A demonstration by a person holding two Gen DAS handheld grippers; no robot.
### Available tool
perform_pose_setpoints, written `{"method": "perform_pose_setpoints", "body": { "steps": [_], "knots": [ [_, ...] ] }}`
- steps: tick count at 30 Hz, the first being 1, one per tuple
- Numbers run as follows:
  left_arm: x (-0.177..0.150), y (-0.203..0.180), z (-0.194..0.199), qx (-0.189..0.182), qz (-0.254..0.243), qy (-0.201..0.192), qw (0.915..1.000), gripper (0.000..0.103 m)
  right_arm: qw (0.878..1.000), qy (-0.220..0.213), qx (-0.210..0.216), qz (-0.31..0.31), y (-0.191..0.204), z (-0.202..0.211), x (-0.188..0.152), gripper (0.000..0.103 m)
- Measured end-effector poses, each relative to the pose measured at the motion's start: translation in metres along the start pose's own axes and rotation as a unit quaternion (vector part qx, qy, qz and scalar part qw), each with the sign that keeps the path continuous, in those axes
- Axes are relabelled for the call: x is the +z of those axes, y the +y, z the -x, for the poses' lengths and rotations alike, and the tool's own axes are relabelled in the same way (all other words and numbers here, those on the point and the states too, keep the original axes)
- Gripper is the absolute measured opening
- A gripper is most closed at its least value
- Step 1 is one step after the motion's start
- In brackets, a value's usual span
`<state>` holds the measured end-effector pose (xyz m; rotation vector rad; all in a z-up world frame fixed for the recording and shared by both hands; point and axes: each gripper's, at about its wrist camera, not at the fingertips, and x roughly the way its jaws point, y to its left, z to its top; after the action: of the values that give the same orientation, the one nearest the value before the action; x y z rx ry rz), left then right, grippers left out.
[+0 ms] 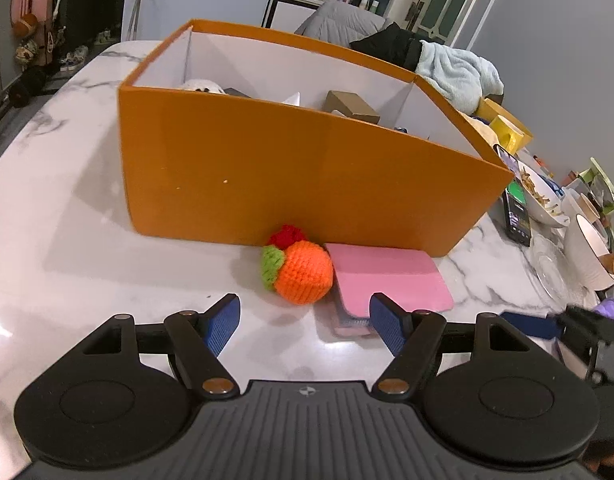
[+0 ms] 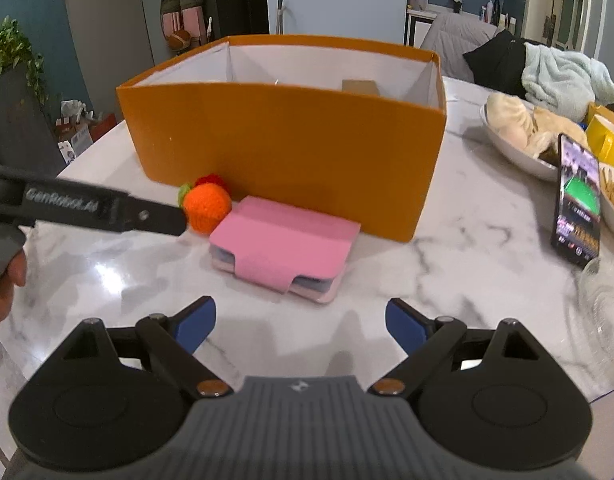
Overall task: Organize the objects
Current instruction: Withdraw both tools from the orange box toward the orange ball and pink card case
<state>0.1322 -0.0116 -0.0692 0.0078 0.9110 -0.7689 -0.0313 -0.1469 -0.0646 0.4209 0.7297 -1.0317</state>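
Left gripper (image 1: pixel 305 318): jaws wide apart, nothing btwn the blue pads, hovering over the marble table (image 1: pixel 67 240). Right gripper (image 2: pixel 301 322): also spread wide, holding nothing.

L to R in the left wrist view: bare marble from 9 to 7 o'clock of the orange box (image 1: pixel 299 176), plenty of room there. Crocheted orange fruit (image 1: pixel 303 276) sits at the box's 6 o'clock, touching or nearly touching the front wall; a red knit bit behind it is mostly hidden. Pink card case (image 1: pixel 387 276) lies just beside the fruit at its 3 o'clock, back edge against the box wall, its near corner covered by the right-hand pad.

Right wrist view: clear marble btwn the gripper and the case. Phone (image 2: pixel 579 204) stands at 3 o'clock, well apart from the box, w/ bowls behind it, cut off by the frame.

Box contents mostly hidden by the front wall; a brown carton (image 1: pixel 353 106) and a white item peek over the rim, can't tell more.
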Motion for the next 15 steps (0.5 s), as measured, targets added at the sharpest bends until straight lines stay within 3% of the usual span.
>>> {"method": "perform_pose_setpoints", "body": {
  "steps": [5,10,15],
  "knots": [
    [0.004,-0.003,-0.014,0.011,0.002,-0.002,0.9999,0.084,1.0,0.001,0.01,-0.019,-0.002,-0.004,-0.006,0.092],
    [0.004,-0.005,-0.026,0.038,-0.005,-0.007,0.9993,0.07,1.0,0.001,0.01,-0.024,-0.005,-0.002,-0.009,0.092],
    [0.003,0.005,-0.029,0.024,0.02,-0.011,0.9995,0.055,1.0,0.003,0.007,-0.024,-0.008,-0.002,-0.009,0.092]
  ]
}}
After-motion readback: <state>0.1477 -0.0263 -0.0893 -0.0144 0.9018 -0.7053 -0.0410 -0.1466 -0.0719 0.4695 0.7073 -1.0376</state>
